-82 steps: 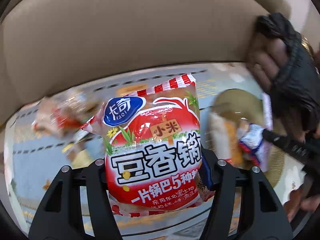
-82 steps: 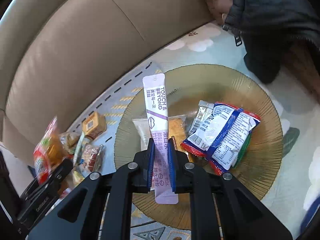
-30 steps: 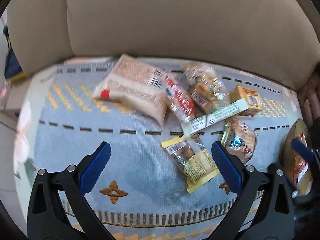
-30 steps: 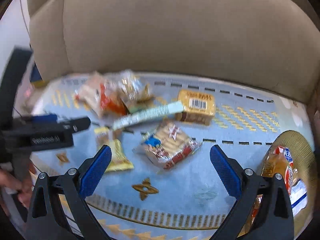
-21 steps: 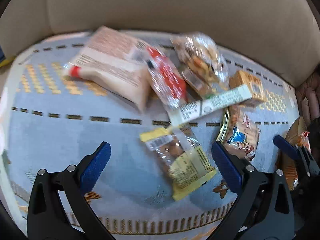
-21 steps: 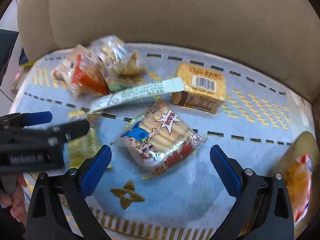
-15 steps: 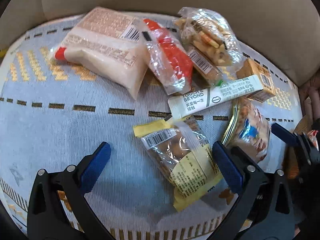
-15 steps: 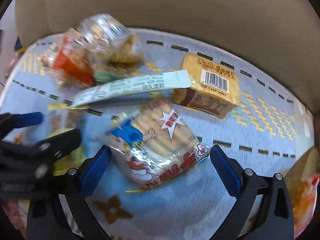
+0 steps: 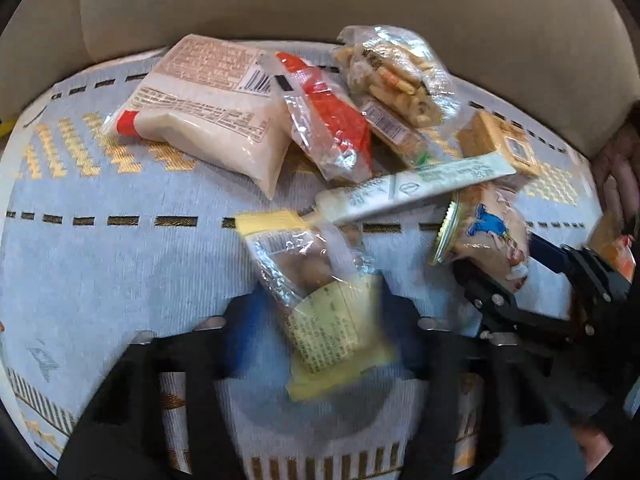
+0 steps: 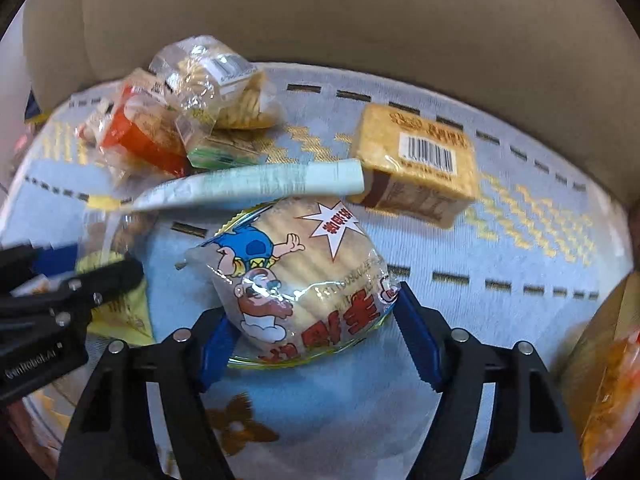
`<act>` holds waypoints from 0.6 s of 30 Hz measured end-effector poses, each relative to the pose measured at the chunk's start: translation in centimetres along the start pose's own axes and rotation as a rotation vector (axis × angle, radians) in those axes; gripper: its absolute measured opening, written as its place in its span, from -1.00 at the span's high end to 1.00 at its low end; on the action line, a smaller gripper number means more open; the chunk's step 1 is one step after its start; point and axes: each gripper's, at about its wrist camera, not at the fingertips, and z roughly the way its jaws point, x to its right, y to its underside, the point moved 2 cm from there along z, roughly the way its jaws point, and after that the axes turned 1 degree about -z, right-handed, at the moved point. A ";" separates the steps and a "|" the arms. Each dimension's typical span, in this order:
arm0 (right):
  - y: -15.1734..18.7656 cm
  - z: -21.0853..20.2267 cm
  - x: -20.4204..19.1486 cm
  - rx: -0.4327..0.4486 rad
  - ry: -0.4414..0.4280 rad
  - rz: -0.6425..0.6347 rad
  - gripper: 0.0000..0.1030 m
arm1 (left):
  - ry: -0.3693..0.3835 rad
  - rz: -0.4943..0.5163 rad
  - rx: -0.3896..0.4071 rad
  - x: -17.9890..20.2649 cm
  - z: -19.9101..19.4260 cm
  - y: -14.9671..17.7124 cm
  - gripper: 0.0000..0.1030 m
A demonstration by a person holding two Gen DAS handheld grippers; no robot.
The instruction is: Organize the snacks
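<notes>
Closing both grippers at once, I have a packet in each. My right gripper (image 10: 316, 332) pinches the clear cartoon-printed packet of ridged biscuits (image 10: 296, 276) across its width, low on the pale blue patterned rug (image 10: 500, 248), just in front of the long pale green sachet (image 10: 256, 186) and near the tan wrapped biscuit block (image 10: 420, 160). My left gripper (image 9: 316, 320) is blurred, but its blue pads look narrowed onto the yellow-and-clear film snack bag (image 9: 316, 292), so I judge it held. Both packets should be light, with slippery crinkling film and brittle contents, so I would grip across the filled middle with gentle pressure rather than by a sealed edge. Behind lie the cream pouch with a red corner (image 9: 208, 104), the red-and-clear bag (image 9: 328, 120) and the clear bag of stick crackers (image 9: 396, 76).
</notes>
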 end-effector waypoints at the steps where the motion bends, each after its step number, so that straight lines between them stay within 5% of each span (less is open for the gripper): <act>1: 0.2 -0.2 0.1 -0.002 -0.007 0.012 -0.38 | 0.014 -0.004 -0.002 -0.3 -0.1 0.1 0.09; 10: 4.3 -2.8 -0.4 -0.085 -0.054 0.075 -0.38 | -0.045 0.038 0.001 -2.6 -2.6 4.1 0.11; 18: 9.7 -4.7 -6.1 -0.120 -0.076 0.151 -0.39 | -0.088 0.035 -0.062 -5.6 -4.4 8.0 0.11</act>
